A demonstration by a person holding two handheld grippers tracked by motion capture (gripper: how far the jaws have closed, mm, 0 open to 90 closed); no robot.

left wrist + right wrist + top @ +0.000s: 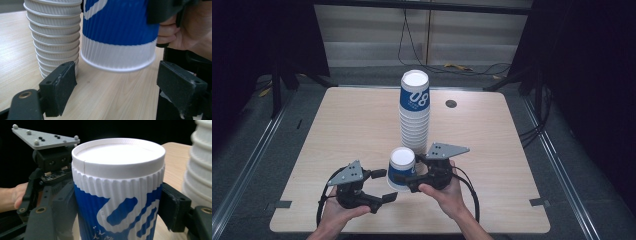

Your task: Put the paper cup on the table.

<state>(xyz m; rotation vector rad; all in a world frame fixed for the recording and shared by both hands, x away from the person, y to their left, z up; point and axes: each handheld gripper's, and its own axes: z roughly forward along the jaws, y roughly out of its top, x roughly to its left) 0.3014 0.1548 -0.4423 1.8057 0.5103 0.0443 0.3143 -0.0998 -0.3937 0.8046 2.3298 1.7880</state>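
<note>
A light wooden desk [337, 135] with rounded corners carries two cup groups: one tall stack of inverted white ribbed paper cups [414, 112], its topmost cup banded blue, and one single inverted blue-and-white ribbed paper cup [402, 169]. The number of cups in the stack cannot be counted exactly; about a dozen rims show in the left gripper view [56, 35]. One small dark round disc [451, 104] lies near the desk's far edge, toward the far right corner.

Two hand-held black grippers are present, each topped by a grey three-cornered plate. The right gripper [404, 181], held in the person's right hand [447, 192], has its jaws clamped on the single cup, one jaw pressing each side of the ribbed wall, as the right gripper view [120, 195] shows. In the left gripper view the cup's rim [120, 62] appears raised just off the desk surface and tilted. The single cup sits just in front of the stack, near the middle of the desk's near half.

The left gripper [382, 185], held in the person's left hand [339, 212], has its jaws spread wide apart, holding nothing. It lies just left of the single cup, its fingers [60, 87] apart from the cup's wall, near the desk's near edge.
</note>
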